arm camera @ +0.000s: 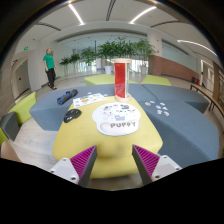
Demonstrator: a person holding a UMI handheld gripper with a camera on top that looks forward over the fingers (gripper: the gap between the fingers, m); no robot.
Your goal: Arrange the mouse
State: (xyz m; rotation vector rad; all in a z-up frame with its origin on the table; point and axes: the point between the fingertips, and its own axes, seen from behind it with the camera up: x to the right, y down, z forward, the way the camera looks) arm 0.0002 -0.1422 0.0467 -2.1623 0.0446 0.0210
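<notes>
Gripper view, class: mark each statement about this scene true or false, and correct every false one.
1. The tongs hold a mouse. False: they are open, with nothing between the pads.
2. A white mat printed "PUPPY" lies on the yellow table. True.
3. A blue cylinder stands beyond the mat. False: the cylinder is red.
4. A person in a green top stands in the background. True.
5. A dark object lies beside the mat. True.

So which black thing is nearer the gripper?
The black thing beside the white mat, just ahead of the open gripper; the other black thing lies farther back on grey.
</notes>
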